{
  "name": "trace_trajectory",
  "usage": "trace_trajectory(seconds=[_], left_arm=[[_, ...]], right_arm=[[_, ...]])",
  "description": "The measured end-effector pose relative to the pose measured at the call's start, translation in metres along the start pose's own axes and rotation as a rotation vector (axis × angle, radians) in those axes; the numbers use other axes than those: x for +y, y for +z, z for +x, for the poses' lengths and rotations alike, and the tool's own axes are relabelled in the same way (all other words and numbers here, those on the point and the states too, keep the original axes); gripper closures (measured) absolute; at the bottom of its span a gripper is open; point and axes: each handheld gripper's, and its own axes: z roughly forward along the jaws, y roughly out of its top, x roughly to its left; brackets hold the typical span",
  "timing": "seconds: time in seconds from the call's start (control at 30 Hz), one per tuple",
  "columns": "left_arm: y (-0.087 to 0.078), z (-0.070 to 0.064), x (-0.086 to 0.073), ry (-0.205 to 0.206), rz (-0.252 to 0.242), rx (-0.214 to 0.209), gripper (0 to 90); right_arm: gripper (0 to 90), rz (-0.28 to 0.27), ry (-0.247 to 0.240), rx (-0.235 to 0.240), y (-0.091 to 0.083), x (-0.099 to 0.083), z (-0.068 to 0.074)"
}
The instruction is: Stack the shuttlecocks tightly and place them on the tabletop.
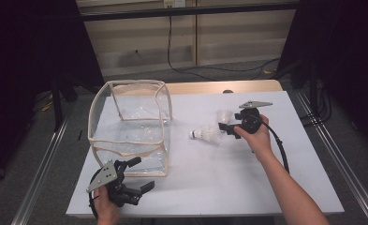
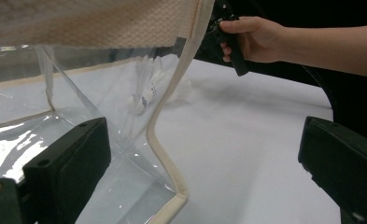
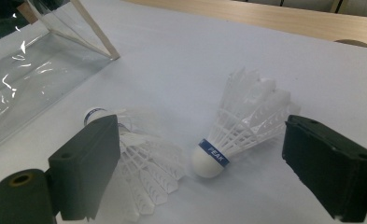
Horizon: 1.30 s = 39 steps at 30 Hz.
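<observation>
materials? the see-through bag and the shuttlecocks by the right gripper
Bag: looks like clear soft plastic film, glossy, with creases and glare; its edges are beige woven fabric trim.
Shuttlecocks: white skirts look like real feathers, though they could be synthetic, matte, with visible quills; rounded white bases, probably cork or foam, with a blue band.

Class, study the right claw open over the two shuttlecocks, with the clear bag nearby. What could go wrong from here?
1. The right claw straddles two shuttlecocks close together; closing might catch the left shuttlecock as well as the right shuttlecock.
2. Squeezing the feathers could crush them.
3. The clear bag looks soft-sided and sagging; unless the left claw steadies it, a drop could miss.
</observation>
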Motion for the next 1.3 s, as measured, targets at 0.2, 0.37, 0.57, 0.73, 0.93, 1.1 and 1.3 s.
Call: trace_trajectory(seconds=[0.2, 0.37, 0.57, 0.73, 0.93, 1.1, 1.3], left_arm=[[-0.001, 0.000, 0.000, 0.002, 0.002, 0.008, 2.4], [-0.001, 0.001, 0.000, 0.000, -0.001, 0.011, 2.4], [-0.001, 0.001, 0.000, -0.002, -0.006, 0.013, 2.3], [-0.001, 0.001, 0.000, 0.000, -0.003, 0.016, 2.4], [-0.001, 0.001, 0.000, -0.002, -0.001, 0.020, 2.4], [-0.001, 0.001, 0.000, -0.001, 0.000, 0.022, 2.5], [-0.001, 0.001, 0.000, -0.001, -0.002, 0.021, 2.4]], right_arm=[[9.8, 0.005, 0.001, -0.022, 0.000, 0.001, -0.005], [9.8, 0.002, -0.006, -0.024, 0.001, 0.004, -0.006], [9.5, 0.002, -0.008, -0.032, 0.003, 0.005, -0.008], [9.4, -0.001, -0.008, -0.038, 0.004, 0.006, -0.009], [9.1, 0.002, -0.012, -0.042, 0.007, 0.007, -0.010], [9.1, 0.003, -0.018, -0.048, 0.009, 0.007, -0.013], [9.1, 0.001, -0.014, -0.055, 0.010, 0.007, -0.015]])
